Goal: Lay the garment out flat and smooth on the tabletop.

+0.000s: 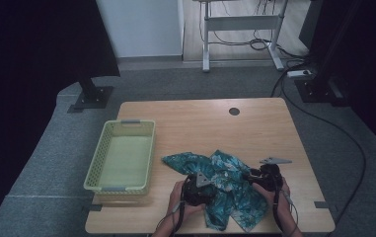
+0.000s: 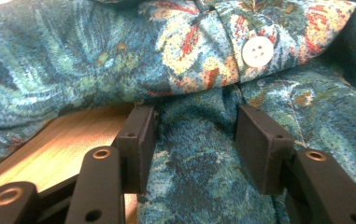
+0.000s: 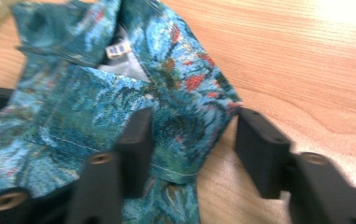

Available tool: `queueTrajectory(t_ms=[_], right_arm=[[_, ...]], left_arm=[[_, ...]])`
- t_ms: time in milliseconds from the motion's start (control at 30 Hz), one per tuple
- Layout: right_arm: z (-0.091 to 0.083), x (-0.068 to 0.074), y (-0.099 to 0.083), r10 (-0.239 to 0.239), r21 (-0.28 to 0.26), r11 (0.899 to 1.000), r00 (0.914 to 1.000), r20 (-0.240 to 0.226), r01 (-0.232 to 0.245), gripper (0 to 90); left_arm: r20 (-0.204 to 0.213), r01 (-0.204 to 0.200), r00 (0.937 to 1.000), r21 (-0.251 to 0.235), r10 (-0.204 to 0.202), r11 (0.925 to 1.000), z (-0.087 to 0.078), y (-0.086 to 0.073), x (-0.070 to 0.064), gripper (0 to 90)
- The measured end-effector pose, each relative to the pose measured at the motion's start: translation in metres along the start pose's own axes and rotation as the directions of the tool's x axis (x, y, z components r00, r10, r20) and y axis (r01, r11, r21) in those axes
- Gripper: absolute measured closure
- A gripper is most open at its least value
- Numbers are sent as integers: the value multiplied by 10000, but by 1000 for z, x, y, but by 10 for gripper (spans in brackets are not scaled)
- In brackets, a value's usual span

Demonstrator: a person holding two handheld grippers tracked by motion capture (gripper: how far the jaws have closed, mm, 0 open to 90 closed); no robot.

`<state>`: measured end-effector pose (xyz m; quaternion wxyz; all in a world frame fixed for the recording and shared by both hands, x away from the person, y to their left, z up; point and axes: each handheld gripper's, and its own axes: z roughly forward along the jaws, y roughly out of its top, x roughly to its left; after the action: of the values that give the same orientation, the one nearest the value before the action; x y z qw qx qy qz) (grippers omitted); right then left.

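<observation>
- A pale green basket (image 1: 121,157) sits at the left of the wooden counter (image 1: 254,128), well apart from the cloth.
- A teal flowered shirt (image 1: 227,190) lies crumpled on the near middle of the counter, spread between the two hands.
- The left claw (image 1: 198,187) rests on the shirt's left part, with a hand (image 1: 178,195) behind it.
- In the left gripper view the left claw (image 2: 194,140) has its jaws apart, cloth lying in the gap between them; the shirt (image 2: 119,60) bunches just ahead, with a white button (image 2: 258,51) on a fold and bare counter (image 2: 68,140) at the left.
- The right claw (image 1: 254,177) lies at the shirt's right edge, held by the other hand (image 1: 279,192).
- In the right gripper view the right claw (image 3: 194,140) also stands with jaws apart: the left jaw is over the shirt (image 3: 96,107), the right one over bare counter (image 3: 306,70), and the hem corner reaches into the gap.
- A small label (image 3: 118,49) shows inside the collar.
</observation>
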<state>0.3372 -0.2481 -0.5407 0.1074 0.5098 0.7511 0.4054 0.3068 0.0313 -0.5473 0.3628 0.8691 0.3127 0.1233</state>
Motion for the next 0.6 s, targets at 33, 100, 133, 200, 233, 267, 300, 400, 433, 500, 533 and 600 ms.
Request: queueTrajectory(t_ms=[33, 100, 133, 200, 233, 267, 300, 400, 433, 500, 533, 600], right_arm=[[2, 1, 1, -89, 111, 9999, 9999, 72, 88, 584], [5, 4, 1, -347, 303, 9990, 9991, 248, 340, 665], [6, 5, 2, -478, 377, 9982, 9984, 300, 467, 699], [7, 9, 2, -775, 474, 9960, 9960, 453, 753, 764], [7, 11, 3, -941, 542, 9944, 9941, 545, 912, 790], [7, 13, 3, -1120, 601, 9923, 9917, 625, 1083, 812], [8, 15, 4, -1281, 637, 9903, 9891, 726, 1236, 826], [8, 19, 4, -1648, 726, 9848, 9814, 985, 1581, 845], [8, 20, 4, -1724, 738, 9835, 9791, 1080, 1651, 848], [7, 21, 4, -1811, 730, 9822, 9756, 1238, 1731, 850], [6, 21, 4, -1827, 703, 9821, 9741, 1331, 1746, 852], [3, 20, 5, -1859, 599, 9821, 9706, 1527, 1786, 853]], left_arm=[[2, -10, 10000, 7, 10, 10000, 0, 0, 0, 480], [-7, 1, 10000, -5, -1, 10000, 0, 0, 0, 481], [-11, 7, 10000, -11, -7, 10000, 0, 0, 0, 480], [-21, 12, 10000, -26, -12, 10000, 0, 0, 0, 480], [-24, 9, 10000, -31, -9, 10000, 0, 0, 0, 481], [-27, 11, 10000, -39, -11, 10000, 0, 0, 0, 480], [-30, 11, 10000, -50, -12, 10000, 0, -1, 0, 481], [-8, 30, 10000, -91, -30, 10000, 0, -1, 0, 481], [-1, 41, 10000, -94, -41, 9999, 0, -1, 0, 482], [8, 30, 10000, -88, -30, 10000, 0, -1, 0, 484], [10, 24, 10000, -84, -24, 10000, 0, -1, 0, 484], [7, -23, 10000, -83, 23, 10000, 0, -1, 0, 484]])
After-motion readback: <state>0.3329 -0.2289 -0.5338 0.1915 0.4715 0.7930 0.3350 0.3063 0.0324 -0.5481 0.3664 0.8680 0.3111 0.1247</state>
